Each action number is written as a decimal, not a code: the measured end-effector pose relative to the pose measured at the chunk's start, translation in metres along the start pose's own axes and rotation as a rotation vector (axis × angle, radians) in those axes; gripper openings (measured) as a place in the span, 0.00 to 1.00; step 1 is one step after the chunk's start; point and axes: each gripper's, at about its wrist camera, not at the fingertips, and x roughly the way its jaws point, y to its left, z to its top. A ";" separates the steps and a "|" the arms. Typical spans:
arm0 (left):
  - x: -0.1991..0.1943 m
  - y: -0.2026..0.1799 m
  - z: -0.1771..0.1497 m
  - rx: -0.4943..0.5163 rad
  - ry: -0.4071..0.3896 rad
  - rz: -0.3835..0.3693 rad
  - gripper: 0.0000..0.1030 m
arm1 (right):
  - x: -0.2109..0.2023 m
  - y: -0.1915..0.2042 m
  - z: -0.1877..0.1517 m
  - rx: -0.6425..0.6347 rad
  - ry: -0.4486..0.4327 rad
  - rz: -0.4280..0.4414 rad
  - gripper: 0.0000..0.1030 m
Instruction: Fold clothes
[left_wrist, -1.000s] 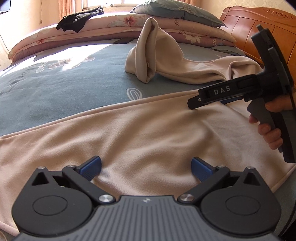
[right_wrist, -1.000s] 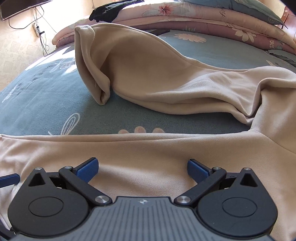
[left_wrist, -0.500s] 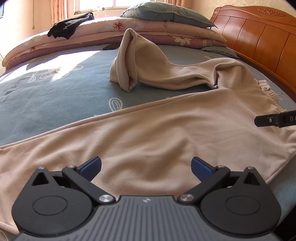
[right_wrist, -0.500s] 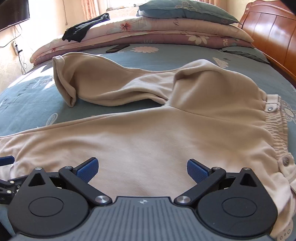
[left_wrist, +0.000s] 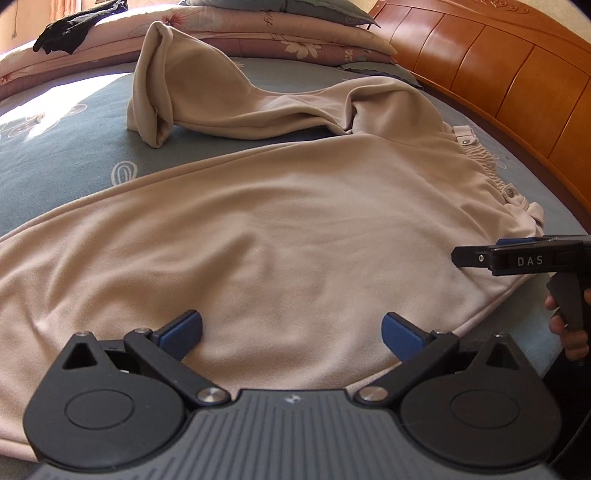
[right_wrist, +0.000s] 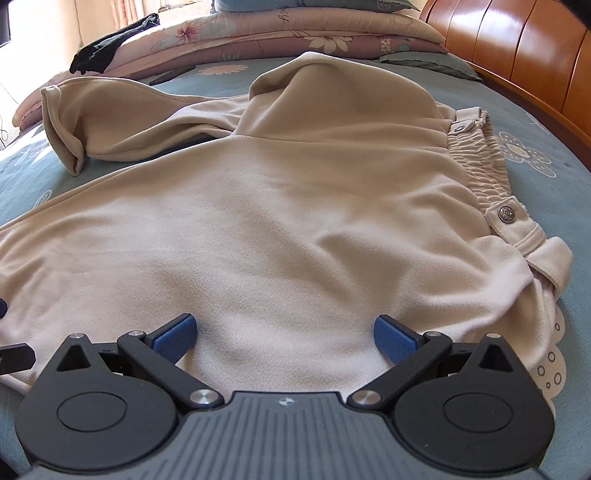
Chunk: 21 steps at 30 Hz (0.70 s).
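Beige fleece trousers (left_wrist: 295, 229) lie spread on the bed, one leg flat toward the left, the other leg (left_wrist: 207, 96) bunched up and standing in a hump farther back. The elastic waistband with metal buttons (right_wrist: 480, 162) is at the right. My left gripper (left_wrist: 291, 332) hovers open over the near edge of the flat leg, nothing between its blue pads. My right gripper (right_wrist: 282, 338) is open too, low over the trousers' seat near the waistband; it also shows in the left wrist view as a black tool (left_wrist: 517, 258) held by a hand (left_wrist: 569, 332).
The bed has a blue-grey floral sheet (left_wrist: 62, 147). A wooden headboard (left_wrist: 498, 62) runs along the right. Folded quilts and pillows (right_wrist: 295, 33) are stacked at the back, with a black garment (right_wrist: 107, 51) on them.
Both grippers have moved right along the trousers toward the waistband. The right gripper went from over the crotch area to the near right edge. Both stayed open.
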 end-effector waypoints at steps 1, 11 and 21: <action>-0.001 0.002 0.000 -0.007 -0.002 -0.011 0.99 | 0.000 -0.001 -0.001 0.006 -0.006 0.006 1.00; -0.007 0.013 -0.003 -0.030 -0.002 -0.071 0.99 | -0.004 0.001 -0.008 -0.001 -0.054 -0.005 1.00; -0.026 0.011 -0.015 -0.022 0.047 -0.038 0.99 | -0.004 0.005 -0.011 -0.037 -0.061 -0.022 1.00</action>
